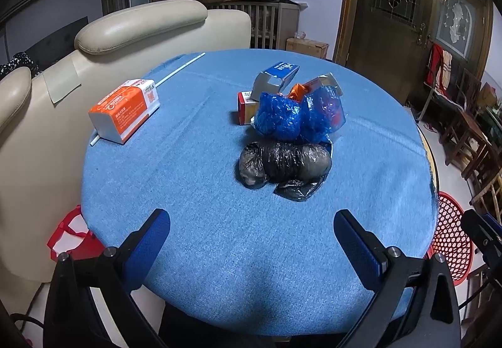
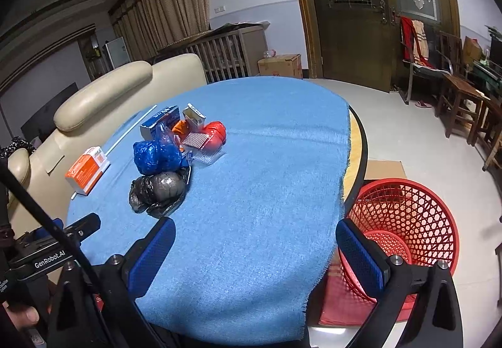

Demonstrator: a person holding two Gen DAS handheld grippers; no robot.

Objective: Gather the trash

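Both views show gathered rubbish. From the left wrist, the left gripper (image 1: pixel 251 238) hangs released and empty over the table (image 1: pixel 188 197), aimed at the black bag bundle (image 1: pixel 284 164), which lies nearest in front of the blue bag (image 1: pixel 277 117) and small cartons (image 1: pixel 276 76). An orange tissue pack (image 1: pixel 125 109) sits apart. From the right wrist, the right gripper (image 2: pixel 255 249) is likewise spread, holding nothing, positioned beside the red basket (image 2: pixel 408 210) on the floor, probably the drop point.
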